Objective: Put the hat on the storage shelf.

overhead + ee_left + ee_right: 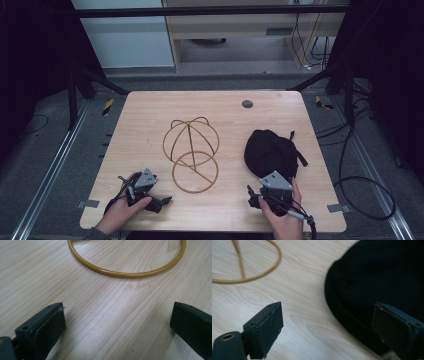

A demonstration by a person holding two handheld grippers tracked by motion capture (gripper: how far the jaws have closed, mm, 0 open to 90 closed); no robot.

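A gold wire stand (191,150), a dome frame on a ring base, lies mid-table. Right of it sits a black cap (270,150) with a strap. My left gripper (157,192) rests at the front left, held by a hand, open with bare wood between its jaws. In the left gripper view the gripper (117,315) faces the ring base (125,273) a short way ahead. My right gripper (267,187) is at the front right, just below the cap. It (327,312) is open, one jaw against the cap's edge (382,282), the other over wood.
The wooden table (140,130) has a small dark round grommet (247,104) near its far edge. Cables (360,185) trail on the floor at the right. Black frame bars stand at both far corners.
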